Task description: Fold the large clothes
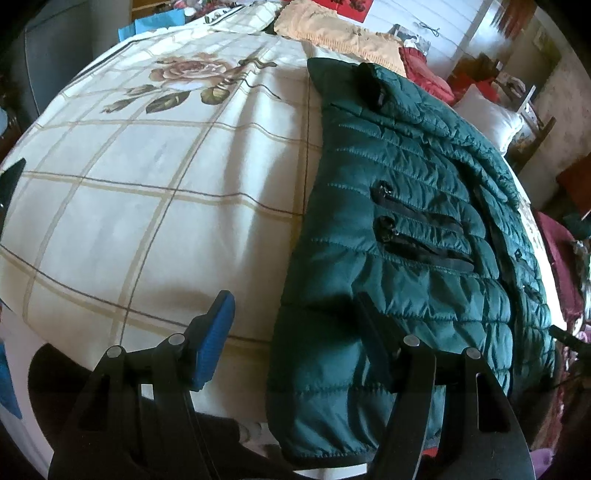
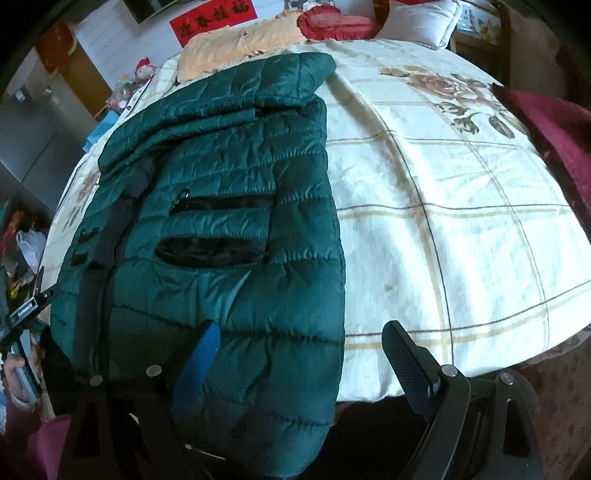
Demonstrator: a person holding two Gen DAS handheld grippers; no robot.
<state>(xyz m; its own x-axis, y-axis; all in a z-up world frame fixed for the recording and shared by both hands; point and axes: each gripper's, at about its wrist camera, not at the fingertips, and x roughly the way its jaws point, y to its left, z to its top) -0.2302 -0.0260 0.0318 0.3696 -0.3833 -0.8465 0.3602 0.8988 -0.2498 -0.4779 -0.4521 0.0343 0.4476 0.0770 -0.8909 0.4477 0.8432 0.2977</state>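
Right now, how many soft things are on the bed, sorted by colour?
Green: 1, the puffy jacket
Orange: 1, the frilly cushion
Red: 1, the frilly pillow
White: 1, the pillow
Dark red: 1, the cloth at the bed's edge
Total: 5

Left gripper (image 1: 295, 314): black linkage arms, silver pivot pins, one ribbed blue pad (image 1: 216, 338). Right gripper (image 2: 301, 345): same build, blue pad, dark ribbed finger (image 2: 404, 360). Maroon sleeve (image 2: 48, 443) below.
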